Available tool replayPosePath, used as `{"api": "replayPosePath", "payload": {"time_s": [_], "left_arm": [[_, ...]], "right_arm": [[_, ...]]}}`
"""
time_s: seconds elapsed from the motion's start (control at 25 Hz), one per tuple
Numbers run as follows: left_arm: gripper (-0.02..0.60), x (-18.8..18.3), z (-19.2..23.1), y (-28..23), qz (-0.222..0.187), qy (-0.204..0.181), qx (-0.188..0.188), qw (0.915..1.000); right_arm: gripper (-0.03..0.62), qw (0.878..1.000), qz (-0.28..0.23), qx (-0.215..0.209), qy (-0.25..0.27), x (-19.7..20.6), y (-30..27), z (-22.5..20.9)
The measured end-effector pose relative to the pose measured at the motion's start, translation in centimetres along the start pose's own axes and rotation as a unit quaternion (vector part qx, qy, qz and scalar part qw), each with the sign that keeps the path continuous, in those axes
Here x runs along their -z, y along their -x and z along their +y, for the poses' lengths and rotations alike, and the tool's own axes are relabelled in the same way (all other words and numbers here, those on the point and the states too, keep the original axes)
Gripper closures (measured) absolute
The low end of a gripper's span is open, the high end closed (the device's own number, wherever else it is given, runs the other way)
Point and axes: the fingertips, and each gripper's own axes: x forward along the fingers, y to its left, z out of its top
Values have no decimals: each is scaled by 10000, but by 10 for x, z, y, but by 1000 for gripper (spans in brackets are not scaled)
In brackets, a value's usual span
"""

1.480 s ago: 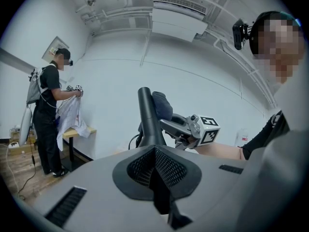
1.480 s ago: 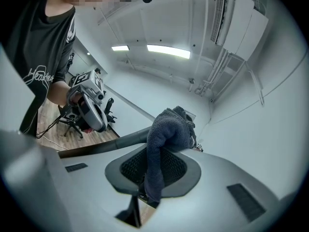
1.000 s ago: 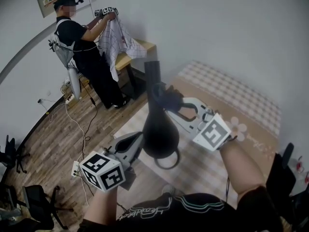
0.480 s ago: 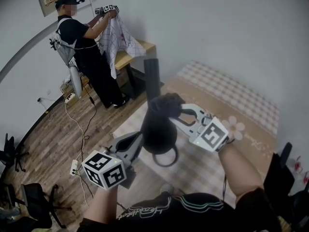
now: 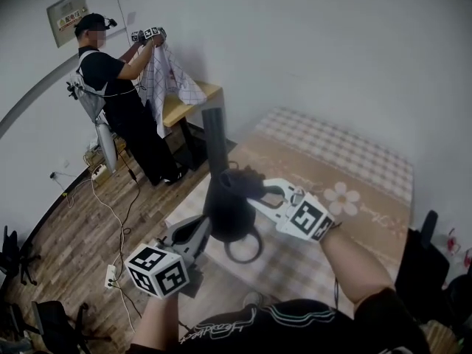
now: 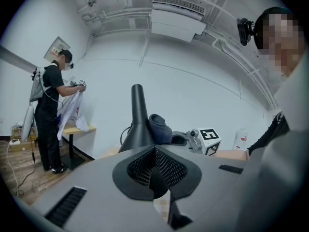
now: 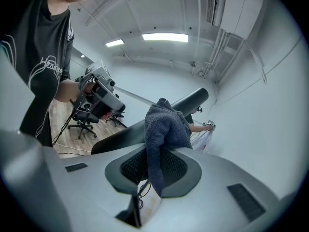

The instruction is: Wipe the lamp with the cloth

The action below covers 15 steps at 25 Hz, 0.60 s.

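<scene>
The left gripper point(image 6: 154, 153) has its jaws closed on the lower edge of the black lamp point(image 6: 138, 122), whose neck rises directly beyond the jaw tips. The right gripper point(image 7: 153, 158) pinches the dark grey cloth point(image 7: 166, 124) between its jaws (a strip runs back between the pads). Just past the tips, the cloth is bunched against the lamp's neck.

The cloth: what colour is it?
Dark bluish grey, knitted-looking cloth against the black lamp; the right gripper view shows it best.
</scene>
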Motion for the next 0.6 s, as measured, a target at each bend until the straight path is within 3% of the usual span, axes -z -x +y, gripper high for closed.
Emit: {"api": "replayPosePath", "payload": {"time_s": [0.6], "left_arm": [[581,11,-34,-7,-33,14,28,10000]], "right_arm": [[537,9991,206,-111,-354,29,22,22]]}}
